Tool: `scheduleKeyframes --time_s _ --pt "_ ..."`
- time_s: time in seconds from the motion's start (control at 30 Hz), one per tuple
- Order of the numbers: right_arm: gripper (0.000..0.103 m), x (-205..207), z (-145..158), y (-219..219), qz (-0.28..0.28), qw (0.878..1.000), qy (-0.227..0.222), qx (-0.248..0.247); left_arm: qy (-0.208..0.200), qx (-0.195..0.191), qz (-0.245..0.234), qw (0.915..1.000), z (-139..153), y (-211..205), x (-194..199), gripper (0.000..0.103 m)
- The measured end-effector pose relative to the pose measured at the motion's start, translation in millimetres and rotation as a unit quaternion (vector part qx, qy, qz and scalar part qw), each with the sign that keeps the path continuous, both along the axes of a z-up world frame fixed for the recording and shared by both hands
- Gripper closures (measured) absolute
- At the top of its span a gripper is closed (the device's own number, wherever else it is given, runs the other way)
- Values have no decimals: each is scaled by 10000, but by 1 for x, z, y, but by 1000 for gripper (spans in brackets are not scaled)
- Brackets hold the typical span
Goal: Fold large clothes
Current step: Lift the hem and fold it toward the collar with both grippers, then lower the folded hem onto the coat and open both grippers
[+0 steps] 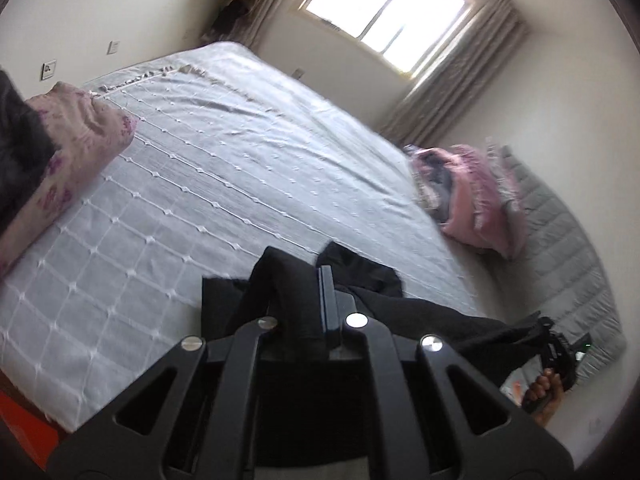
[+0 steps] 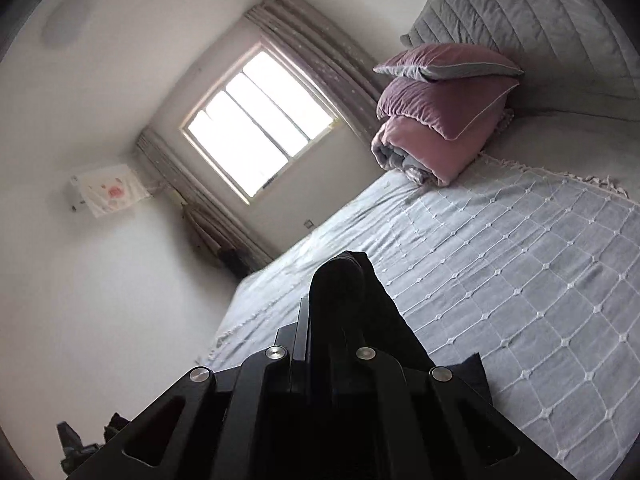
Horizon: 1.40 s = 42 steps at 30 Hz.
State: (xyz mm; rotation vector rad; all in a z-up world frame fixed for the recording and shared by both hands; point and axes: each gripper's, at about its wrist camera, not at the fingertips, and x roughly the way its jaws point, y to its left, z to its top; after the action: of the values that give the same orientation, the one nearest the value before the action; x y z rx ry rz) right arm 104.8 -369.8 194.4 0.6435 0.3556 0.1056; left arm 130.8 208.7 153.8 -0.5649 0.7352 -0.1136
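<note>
A black garment [image 1: 432,316] is stretched in the air between both grippers above the near edge of the bed [image 1: 224,184]. My left gripper [image 1: 308,280] is shut on one end of it, with black cloth draped over the fingers. In the left wrist view the cloth runs right to my right gripper [image 1: 556,344], held by a hand at the lower right. In the right wrist view my right gripper [image 2: 340,280] is shut on the black garment [image 2: 380,304], which covers the fingers and hangs to the right.
The bed [image 2: 520,260] has a pale blue checked cover. Pink pillows and a folded quilt [image 2: 436,116] lie by the grey padded headboard [image 2: 540,12]. A floral pink bundle [image 1: 72,160] lies at the bed's left side. A window [image 2: 256,124] with curtains is behind.
</note>
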Motion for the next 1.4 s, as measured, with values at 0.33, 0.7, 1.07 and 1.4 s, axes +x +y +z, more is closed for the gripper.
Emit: scheduleKeyframes --time_s 0.33,0.7,1.07,1.4 --pt "98 237 -136 6 -413 9680 2383 -676 2246 117 630 9723 -164 -15 230 96" --pt "96 272 -240 -14 -502 9433 3249 -468 2710 -115 444 9615 -222 -21 246 91" --pt "22 222 -154 -25 -288 9456 2527 -2028 1662 236 38 9858 -137 33 201 29" --pt "23 240 -191 65 1256 9124 2584 -2916 1425 1382 -1454 9693 -162 -60 205 30"
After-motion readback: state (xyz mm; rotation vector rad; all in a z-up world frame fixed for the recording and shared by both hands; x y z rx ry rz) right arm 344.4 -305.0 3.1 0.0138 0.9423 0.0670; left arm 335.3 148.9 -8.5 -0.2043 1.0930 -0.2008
